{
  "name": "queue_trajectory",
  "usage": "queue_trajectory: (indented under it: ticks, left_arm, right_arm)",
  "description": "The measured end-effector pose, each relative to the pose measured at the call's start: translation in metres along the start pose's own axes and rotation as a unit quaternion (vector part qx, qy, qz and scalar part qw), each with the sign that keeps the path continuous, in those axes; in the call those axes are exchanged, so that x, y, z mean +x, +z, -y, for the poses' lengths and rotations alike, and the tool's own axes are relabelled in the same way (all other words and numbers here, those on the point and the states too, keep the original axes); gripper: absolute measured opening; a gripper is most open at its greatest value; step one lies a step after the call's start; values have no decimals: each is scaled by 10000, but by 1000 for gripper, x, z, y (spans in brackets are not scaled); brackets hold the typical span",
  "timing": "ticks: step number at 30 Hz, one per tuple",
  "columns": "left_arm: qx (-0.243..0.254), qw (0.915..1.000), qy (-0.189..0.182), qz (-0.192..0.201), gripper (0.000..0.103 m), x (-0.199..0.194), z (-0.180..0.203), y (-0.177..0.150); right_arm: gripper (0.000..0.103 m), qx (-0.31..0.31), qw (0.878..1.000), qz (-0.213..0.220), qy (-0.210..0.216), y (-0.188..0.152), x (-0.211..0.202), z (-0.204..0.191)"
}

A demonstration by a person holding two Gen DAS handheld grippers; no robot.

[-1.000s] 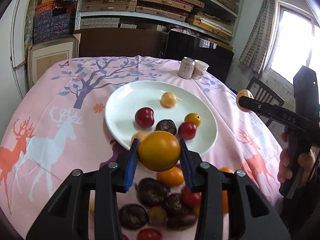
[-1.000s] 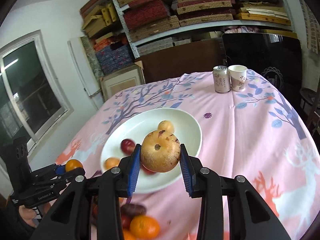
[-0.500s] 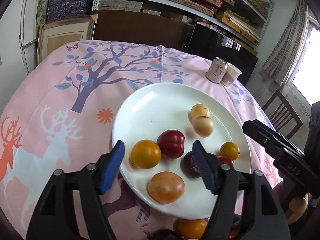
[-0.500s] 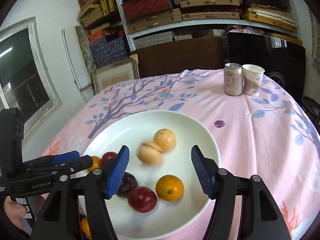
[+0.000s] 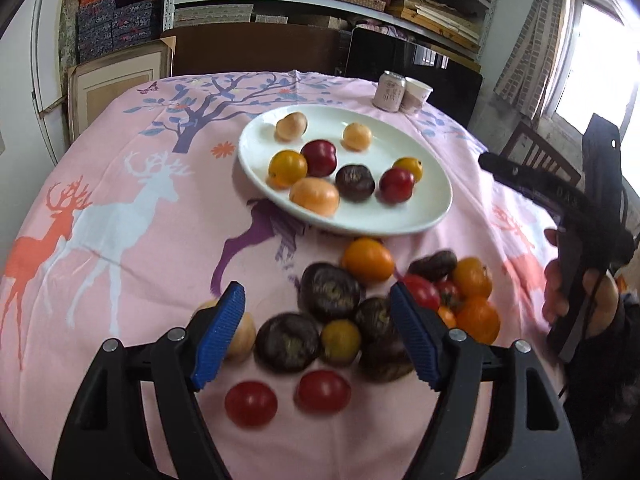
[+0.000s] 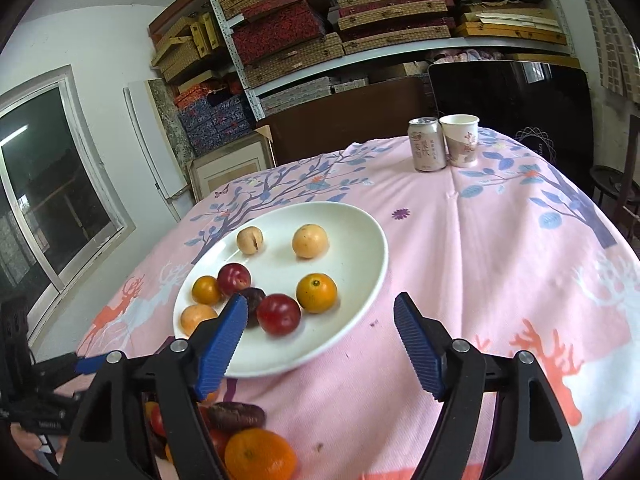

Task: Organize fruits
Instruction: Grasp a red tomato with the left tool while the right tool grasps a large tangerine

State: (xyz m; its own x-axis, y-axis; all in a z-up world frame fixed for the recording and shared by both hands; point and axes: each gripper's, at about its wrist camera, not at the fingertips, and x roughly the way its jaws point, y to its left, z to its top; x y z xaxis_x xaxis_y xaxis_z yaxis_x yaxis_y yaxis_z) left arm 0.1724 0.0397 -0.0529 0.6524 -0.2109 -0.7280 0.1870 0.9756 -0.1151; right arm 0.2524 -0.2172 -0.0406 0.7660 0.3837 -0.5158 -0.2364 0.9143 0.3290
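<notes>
**Both claws empty, fruit split between plate and cloth**

While you are holding the left claw [image 5: 316, 336] low over the loose fruit, its blue pads are standing wide apart and gripping nothing; its jaws have just been opening. Between and below the pads a pile of fruit [image 5: 332, 320] is lying on the pink tablecloth [image 5: 120, 240]: two red ones nearest you, then dark brown ones, a small yellow one, and oranges and red ones further out toward the right. A pale fruit [image 5: 244, 334] is sitting just behind the left pad.

Your right claw [image 6: 320, 344] is likewise released, its jaws having just been opening further, with only bare cloth and the near rim of the plate between the pads. Its left pad is overlapping the plate's edge in the view.

Beyond both claws, the white plate [image 5: 436, 204] is carrying eight fruits: orange, yellow, red and one dark one toward the front, two pale ones at the back.

Farther off, a drink can [image 6: 426, 144] and a paper cup [image 6: 460, 140] are standing side by side, close together, near the far edge of the table.
</notes>
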Motion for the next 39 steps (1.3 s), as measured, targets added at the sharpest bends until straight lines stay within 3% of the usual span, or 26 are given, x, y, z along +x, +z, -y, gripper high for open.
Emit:
queue_trajectory:
  ticks: [3,8,13,22,23,24,34,39]
  left_arm:
    - [179,9991,380,-55,73,-10,-3,-24]
    - [121,9985,529,-123,68,-18,-17,-43]
    - [170,9983,509,-222,34,-11,-23,-50]
    - [311,9982,422,-283,36,1,-13,-55]
    - [277,9985,394,-250,35,0,-14,-56]
    - [242,9989,333,-223,25,-1,-15,-56]
    - [-250,9991,-3,331,25,-19,-29,-60]
    - [-264,9988,-81,405,25,-22,-29,-60]
  right_arm:
    - [77,-71,9999,-28,-65,-7,-4,0]
    - [77,-287,9994,-33,-196,-14,-6,-5]
    - [77,-286,9993,-57,-250,-16,-5,-4]
    - [77,-362,9991,-102,-168,-18,-6,-6]
    - [77,-378,9991,-113,-154,-19,-6,-7]
    - [77,-390,9991,-140,-134,-20,-6,-7]
    - [77,-162,9913,-1187,541,-49,-8,0]
    - [76,-498,9894,-1162,720,-59,-19,-17]
